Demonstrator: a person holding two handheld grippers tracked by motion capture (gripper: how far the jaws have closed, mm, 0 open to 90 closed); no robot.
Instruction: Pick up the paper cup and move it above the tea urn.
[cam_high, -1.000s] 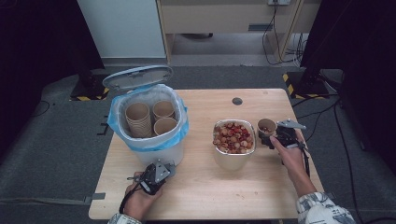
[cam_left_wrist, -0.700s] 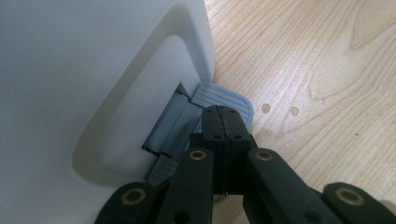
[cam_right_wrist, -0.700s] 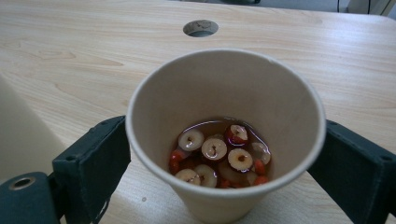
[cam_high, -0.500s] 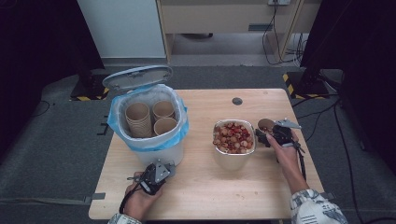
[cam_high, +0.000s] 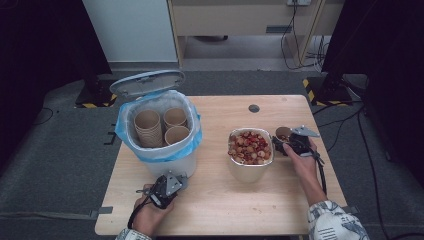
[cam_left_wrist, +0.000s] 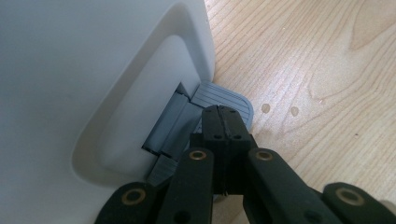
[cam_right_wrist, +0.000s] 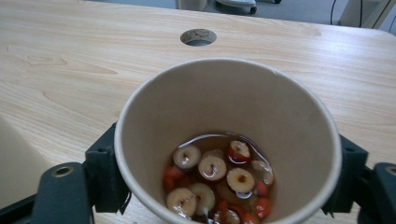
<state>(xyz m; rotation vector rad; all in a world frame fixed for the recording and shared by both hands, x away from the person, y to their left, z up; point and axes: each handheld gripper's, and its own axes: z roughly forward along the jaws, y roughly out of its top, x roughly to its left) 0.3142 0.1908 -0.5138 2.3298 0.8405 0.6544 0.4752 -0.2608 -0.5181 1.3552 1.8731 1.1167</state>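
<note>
- The right claw (cam_high: 281, 144) has just been closing, and the paper cup (cam_right_wrist: 228, 140) now stands between its two jaws; in the right gripper view both black jaws lie against the sides of the cup, so I judge it is grasping the cup.
- A second ago the same claw was wider and a little further from the metal bowl (cam_high: 250, 170); now it sits just to the right of the bowl, with the cup in it.
- The cup is upright on the tabletop (cam_high: 230, 210), near the right side of the bowl. It holds brown liquid with slices of fruit and small red berries.
- The left claw (cam_left_wrist: 224, 122) has not changed: it stays clenched, with nothing between the jaws, and its tip presses on the grey pedal (cam_left_wrist: 223, 95) at the foot of the white bin (cam_high: 172, 162), far to the left of the bowl.
- The lid (cam_high: 146, 81) of the bin stands open, and used cups (cam_high: 162, 126) lie inside the blue bag.
- Meaning for the work: the grip is probably ready, so the next step is likely to lift the cup, perhaps to empty it into the bowl. The liquid can spill if it tilts early.
</note>
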